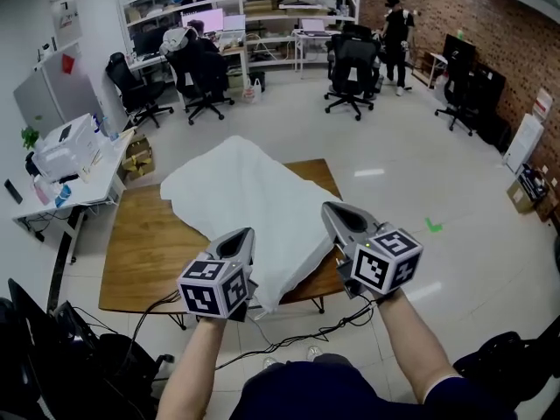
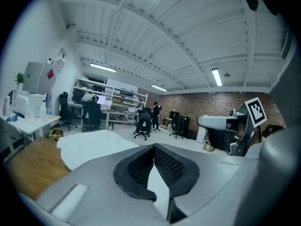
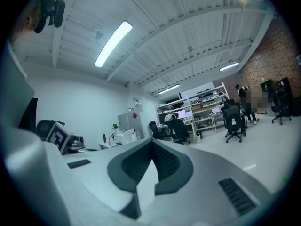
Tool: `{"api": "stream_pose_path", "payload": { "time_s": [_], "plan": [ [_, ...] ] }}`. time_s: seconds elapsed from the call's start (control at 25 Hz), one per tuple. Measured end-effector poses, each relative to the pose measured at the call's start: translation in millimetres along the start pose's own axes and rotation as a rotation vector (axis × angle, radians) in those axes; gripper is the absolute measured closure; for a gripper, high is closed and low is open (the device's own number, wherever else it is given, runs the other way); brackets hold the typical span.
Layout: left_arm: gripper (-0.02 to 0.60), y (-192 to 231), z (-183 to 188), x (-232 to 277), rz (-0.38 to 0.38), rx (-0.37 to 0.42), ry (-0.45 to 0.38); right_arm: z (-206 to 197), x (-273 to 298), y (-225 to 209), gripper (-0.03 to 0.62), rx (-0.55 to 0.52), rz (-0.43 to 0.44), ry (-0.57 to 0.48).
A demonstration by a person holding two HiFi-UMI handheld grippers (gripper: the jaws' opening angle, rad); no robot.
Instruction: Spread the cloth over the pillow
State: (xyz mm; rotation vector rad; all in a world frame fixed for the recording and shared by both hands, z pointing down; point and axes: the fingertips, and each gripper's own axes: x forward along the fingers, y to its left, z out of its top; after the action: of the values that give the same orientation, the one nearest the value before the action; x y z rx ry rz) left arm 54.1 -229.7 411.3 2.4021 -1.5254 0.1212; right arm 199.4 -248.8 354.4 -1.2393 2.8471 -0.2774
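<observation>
Long strip lights (image 3: 113, 44) on the ceiling give bright, even light. One makes a pale glare patch on the floor (image 1: 369, 172) right of the table (image 1: 149, 252). The white cloth (image 1: 254, 199) is nearly washed out. A soft shadow lies under the table. Both gripper views bulge and have black corners. Close to the lens, the left tongs (image 2: 154, 147) and right tongs (image 3: 152, 142) look soft. The right gripper view is bluish.

the cloth (image 1: 254, 204) is plain white, the table (image 1: 144, 252) brown wood grain.
</observation>
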Motion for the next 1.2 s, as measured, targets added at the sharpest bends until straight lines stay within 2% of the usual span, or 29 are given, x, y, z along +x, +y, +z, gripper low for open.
{"api": "stream_pose_path", "payload": {
  "time_s": [0.2, 0.4, 0.68, 1.2],
  "plan": [
    [0.581, -3.7, 49.4, 7.0, -0.029, 0.032, -0.07, 12.5, 28.2, 17.8, 0.591, -0.033, 0.05, -0.022],
    [0.581, -3.3, 74.0, 14.1, -0.047, 0.047, -0.105, 16.8, 56.1, 27.9, 0.591, -0.067, 0.067, -0.009],
    [0.581, 3.5, 88.4, 22.5, -0.055, 0.059, -0.121, 21.6, 78.2, 30.4, 0.591, -0.088, 0.088, -0.01],
    [0.581, 15.5, 88.7, 42.4, -0.075, 0.054, -0.12, 22.8, 103.0, 24.5, 0.591, -0.085, 0.1, -0.016]
  ]
}}
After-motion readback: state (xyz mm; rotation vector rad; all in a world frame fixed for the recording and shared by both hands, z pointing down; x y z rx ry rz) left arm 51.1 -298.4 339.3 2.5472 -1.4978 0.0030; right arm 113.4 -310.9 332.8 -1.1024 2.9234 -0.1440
